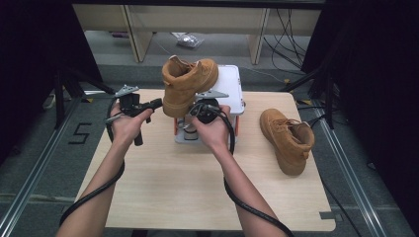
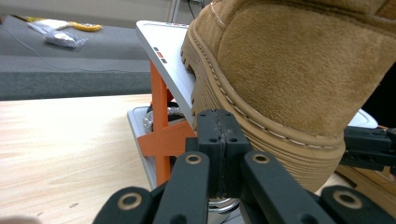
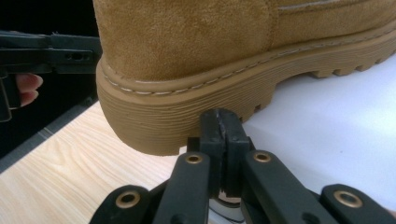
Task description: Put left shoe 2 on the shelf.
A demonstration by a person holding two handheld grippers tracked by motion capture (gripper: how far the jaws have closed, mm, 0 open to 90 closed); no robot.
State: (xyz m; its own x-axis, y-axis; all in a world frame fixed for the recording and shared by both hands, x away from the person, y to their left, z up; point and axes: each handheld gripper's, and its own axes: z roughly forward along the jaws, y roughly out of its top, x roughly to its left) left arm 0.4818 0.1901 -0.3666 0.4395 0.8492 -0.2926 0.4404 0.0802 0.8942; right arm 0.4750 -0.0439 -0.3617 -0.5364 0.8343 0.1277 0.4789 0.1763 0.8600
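Suede boot: we see a tan boot (image 1: 185, 84) sitting tilted on the sloped white plate (image 1: 231, 84) of a stand with orange struts (image 2: 161, 135), heel hanging over the lower edge toward us.
Second boot: its mate (image 1: 289, 138) lies on the desk (image 1: 173, 197) well to the right, apart from the stand.
Left tool: our left tool (image 1: 157, 103) has its jaws pressed together on nothing; it sits just beside the heel of the raised boot, and we cannot tell whether it touches.
Right tool: our right tool (image 3: 223, 126) is also closed and empty, tips just below the ridged sole (image 3: 187, 116) at the heel.
Work in hand: we judge both tools are closing in on the heel end, to steady or lift the boot off the plate.
Risk, slide: the plate slopes and the heel overhangs, so a push from a closed tip could send the boot sliding off onto the desk.
Risk, tip: the stand looks light; a push against the boot high up could rock or topple it.
Risk, grip: with both tools shut, neither can take hold yet; opening them this close may knock the sole.
Risk, cables: the trailing cables (image 1: 99, 190) could drag over the desk edge and tug a hand off line.
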